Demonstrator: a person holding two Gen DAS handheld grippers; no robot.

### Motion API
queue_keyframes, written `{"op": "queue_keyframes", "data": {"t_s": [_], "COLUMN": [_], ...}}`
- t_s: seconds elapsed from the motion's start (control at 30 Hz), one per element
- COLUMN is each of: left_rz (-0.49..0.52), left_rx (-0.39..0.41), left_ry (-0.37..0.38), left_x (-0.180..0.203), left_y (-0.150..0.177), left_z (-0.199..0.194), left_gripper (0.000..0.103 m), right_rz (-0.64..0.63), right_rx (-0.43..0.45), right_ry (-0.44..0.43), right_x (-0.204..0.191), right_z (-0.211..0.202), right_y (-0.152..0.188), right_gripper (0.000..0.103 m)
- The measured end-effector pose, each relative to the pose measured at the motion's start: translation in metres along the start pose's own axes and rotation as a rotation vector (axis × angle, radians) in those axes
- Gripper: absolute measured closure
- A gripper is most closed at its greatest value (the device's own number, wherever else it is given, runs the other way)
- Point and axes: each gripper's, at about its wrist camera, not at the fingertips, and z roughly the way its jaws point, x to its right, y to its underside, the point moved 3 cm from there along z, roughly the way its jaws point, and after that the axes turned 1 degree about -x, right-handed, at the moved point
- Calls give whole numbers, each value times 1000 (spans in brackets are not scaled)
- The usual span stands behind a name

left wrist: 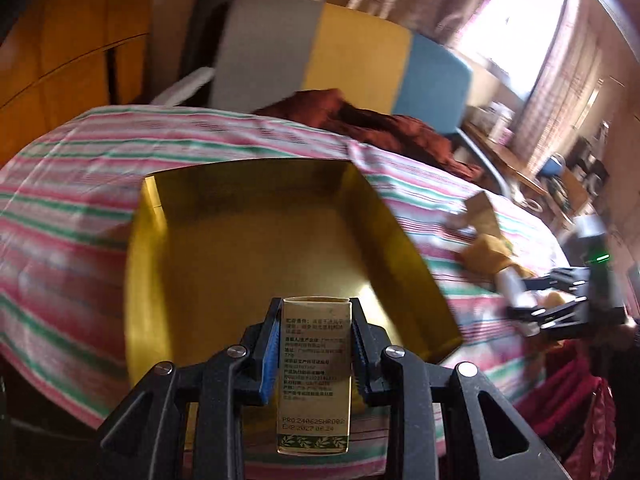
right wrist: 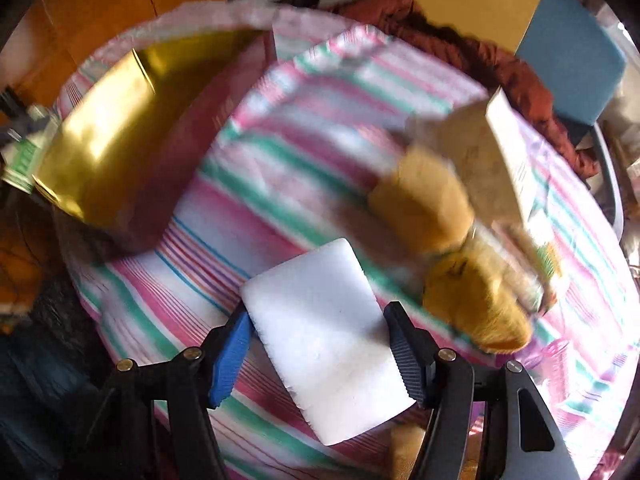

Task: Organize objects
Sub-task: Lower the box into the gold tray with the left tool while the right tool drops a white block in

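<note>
My left gripper [left wrist: 314, 316] is shut on a small beige printed carton [left wrist: 314, 372] and holds it over the near edge of an open gold box [left wrist: 256, 240] that stands on a striped cloth. The gold box also shows in the right wrist view [right wrist: 100, 140] at the left. My right gripper [right wrist: 320, 324] is shut on a white foam block [right wrist: 324, 336] above the cloth. It also appears in the left wrist view [left wrist: 536, 300] at the far right. A yellow plush toy [right wrist: 452, 248] and a beige carton [right wrist: 496, 152] lie just right of the block.
The pink, green and white striped cloth [left wrist: 72, 208] covers the surface. A rust-red garment [left wrist: 380, 120] lies at its far edge by a grey, yellow and blue chair back [left wrist: 340, 52]. Wooden cabinets [left wrist: 60, 40] stand at the left, a cluttered desk [left wrist: 520, 160] at the right.
</note>
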Motion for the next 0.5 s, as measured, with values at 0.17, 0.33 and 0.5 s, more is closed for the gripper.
{"op": "queue_keyframes", "data": {"t_s": [0.17,0.33,0.5], "left_rz": [-58,-91,-154], "left_rx": [11,18,61], "left_ry": [-77,-130,-155], "left_x": [-36,-60,-83], "left_y": [9,18,27], "left_z": [-1,-4,-25], "left_gripper": [72,53,43], "right_rz": [58,118,192], "right_rx": [159,235,214], "right_ry": [-105,-252,-408], "right_x": [-35,-92,-153], "right_z": [-36,-42,-21], "right_y": [-38,-94,-131], "right_gripper": [36,35,11]}}
